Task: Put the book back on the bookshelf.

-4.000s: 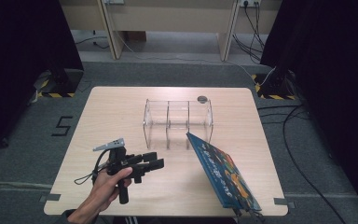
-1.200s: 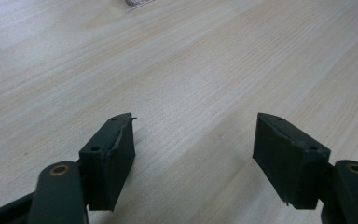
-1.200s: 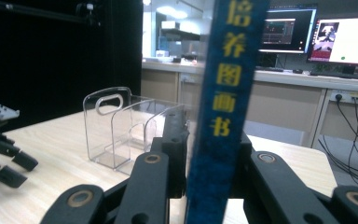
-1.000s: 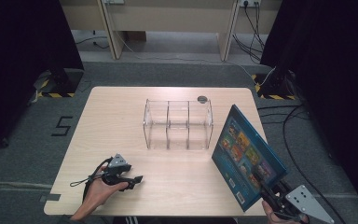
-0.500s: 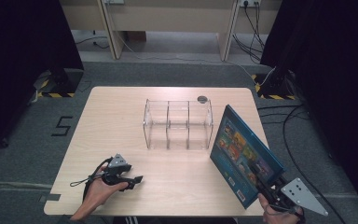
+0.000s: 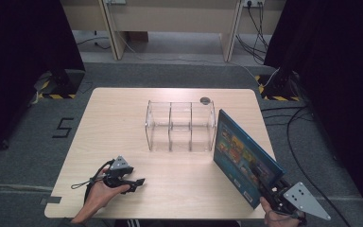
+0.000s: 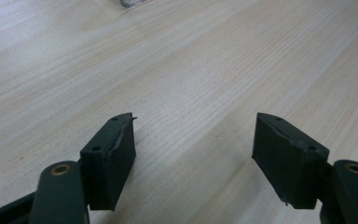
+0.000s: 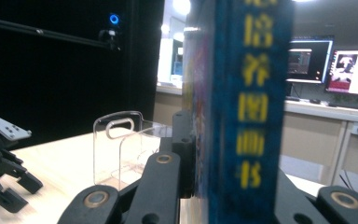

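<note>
Right tongs (image 6: 268, 190) clamped on the book's (image 6: 244, 156) lower corner, book held upright at the counter's (image 6: 123, 123) right edge, spine toward the person. Clear divider rack (image 6: 180, 125) sits just left of the book's far end; slots run parallel to the cover. Left tongs (image 6: 133, 183) spread, empty, well apart, resting on the counter.
</note>
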